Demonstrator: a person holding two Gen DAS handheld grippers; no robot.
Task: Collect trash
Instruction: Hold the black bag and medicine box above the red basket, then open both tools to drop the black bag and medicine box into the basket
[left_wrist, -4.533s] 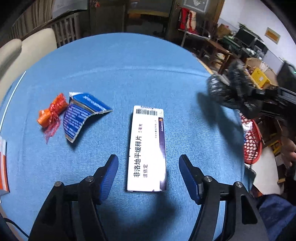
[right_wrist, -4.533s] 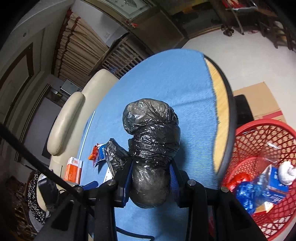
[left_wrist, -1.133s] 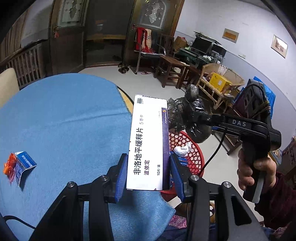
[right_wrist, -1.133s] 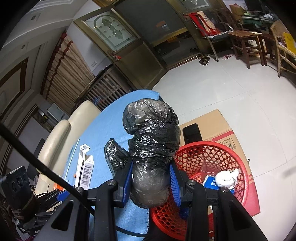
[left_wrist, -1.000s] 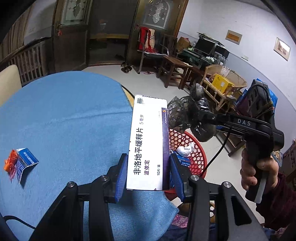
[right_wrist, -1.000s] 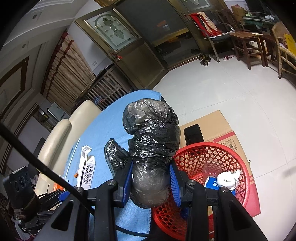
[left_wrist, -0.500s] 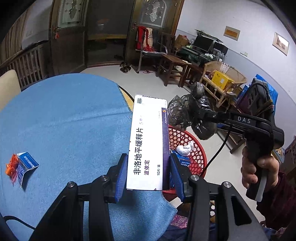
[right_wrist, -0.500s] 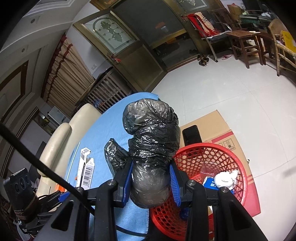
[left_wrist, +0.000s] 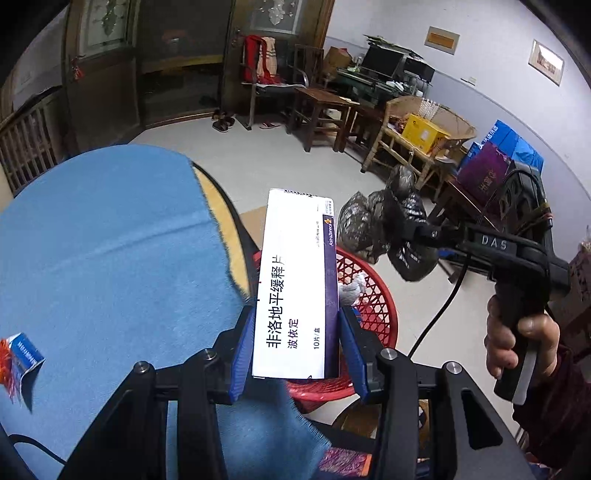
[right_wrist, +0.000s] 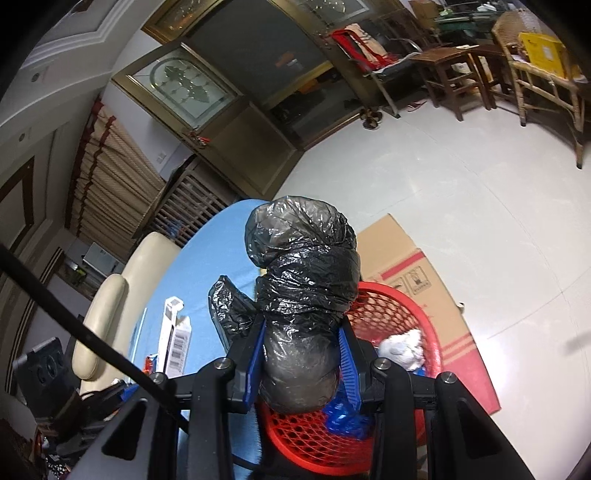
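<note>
Left gripper (left_wrist: 295, 350) is clamping a white medicine box (left_wrist: 295, 291); right gripper (right_wrist: 301, 354) is squeezing a black bag bundle (right_wrist: 303, 280), both hanging over the red basket (right_wrist: 406, 306).

You see even, dim indoor light and soft shadows. Both fisheye views bend strongly, with black corners. Focus stays sharp.

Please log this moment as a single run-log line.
left gripper: shut on medicine box | right gripper: shut on black bag | both above red basket | nothing released
</note>
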